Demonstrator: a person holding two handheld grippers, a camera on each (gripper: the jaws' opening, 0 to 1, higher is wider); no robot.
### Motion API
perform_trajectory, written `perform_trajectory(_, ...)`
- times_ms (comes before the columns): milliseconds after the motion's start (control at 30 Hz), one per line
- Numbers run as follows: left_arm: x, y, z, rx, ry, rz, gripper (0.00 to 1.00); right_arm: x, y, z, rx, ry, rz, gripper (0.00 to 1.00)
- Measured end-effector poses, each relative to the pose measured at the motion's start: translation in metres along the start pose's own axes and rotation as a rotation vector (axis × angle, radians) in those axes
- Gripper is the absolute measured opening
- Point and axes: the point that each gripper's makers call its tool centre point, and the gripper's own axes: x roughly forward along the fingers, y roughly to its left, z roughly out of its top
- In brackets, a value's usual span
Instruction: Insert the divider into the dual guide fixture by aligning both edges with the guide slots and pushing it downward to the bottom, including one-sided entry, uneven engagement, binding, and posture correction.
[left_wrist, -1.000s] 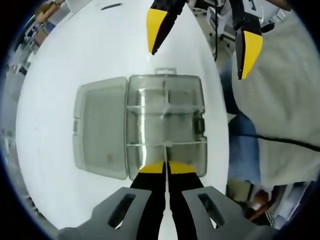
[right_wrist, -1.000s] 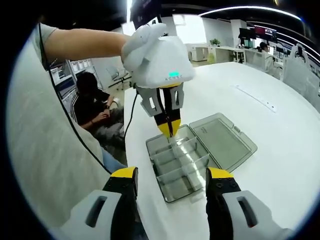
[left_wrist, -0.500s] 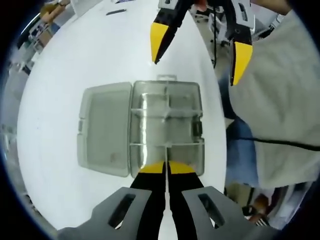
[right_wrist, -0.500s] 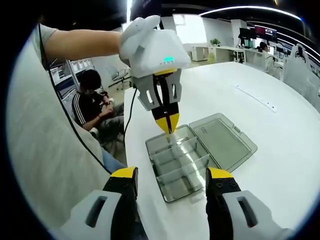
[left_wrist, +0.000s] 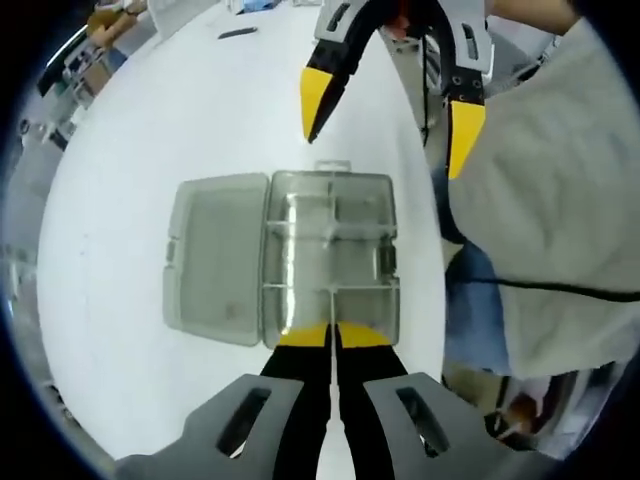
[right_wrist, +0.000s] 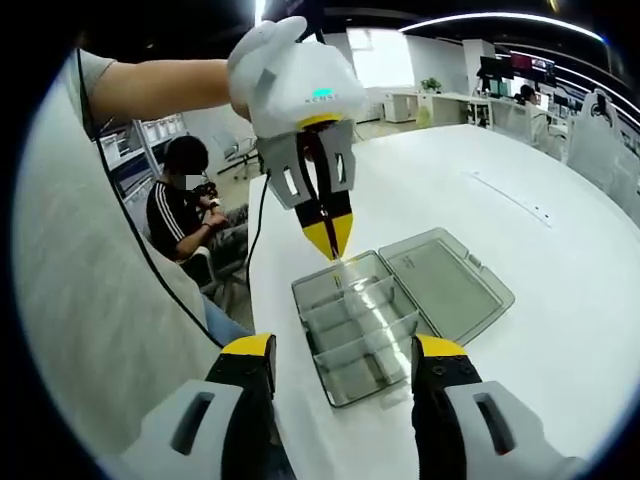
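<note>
White bench (left_wrist: 130, 130) bearing the open clear fixture box (left_wrist: 330, 258); left gripper (right_wrist: 327, 240), jaws closed on a thin clear divider (right_wrist: 340, 268), above it; right gripper (right_wrist: 340, 370) jaws spread, empty

White table (left_wrist: 150, 120) (right_wrist: 560, 300); resting on it, a clear compartment box (left_wrist: 330, 255) (right_wrist: 360, 325), lid (left_wrist: 218, 258) (right_wrist: 447, 283) laid flat open at nine o'clock in left gripper view.

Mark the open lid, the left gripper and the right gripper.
open lid (right_wrist: 445, 282), right gripper view, middle of its panel
left gripper (right_wrist: 326, 240), right gripper view, shut yellow tips
right gripper (left_wrist: 385, 102), left gripper view, gap between open tips
</note>
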Motion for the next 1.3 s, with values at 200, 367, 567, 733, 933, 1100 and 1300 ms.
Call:
perform_trajectory(200, -0.0053, 0.0002, 0.004, 0.0, -0.013, 0.009, 0.0, -0.0011, 0.001, -0.0013, 0.001, 0.001, -0.001, 0.51)
perform_trajectory(367, -0.0074, -0.0008, 0.0093, -0.008, -0.03, 0.007, 0.0, -0.0008, 0.0019, -0.0013, 0.002, 0.001, -0.001, 0.51)
perform_trajectory(567, -0.0037, 0.0007, 0.0062, -0.001, -0.014, 0.014, 0.0, -0.001, 0.0029, -0.0006, 0.001, 0.0, 0.001, 0.51)
perform_trajectory(733, -0.0042, 0.0003, 0.0043, -0.006, -0.016, 0.014, 0.0, -0.0019, 0.0021, -0.0025, 0.004, 0.003, -0.001, 0.51)
perform_trajectory(933, -0.003, 0.0004, 0.0035, -0.009, -0.015, 0.013, 0.0, -0.001, 0.0028, -0.0013, 0.003, 0.0, 0.0, 0.51)
perform_trajectory(1100, -0.0031, -0.0006, 0.0026, -0.005, -0.013, 0.013, 0.0, -0.001, 0.0026, -0.0017, 0.004, 0.0, -0.001, 0.51)
perform_trajectory(1300, -0.0016, 0.0003, 0.0021, -0.012, -0.014, 0.014, 0.0, -0.0015, 0.0029, -0.0019, 0.003, 0.0, -0.001, 0.51)
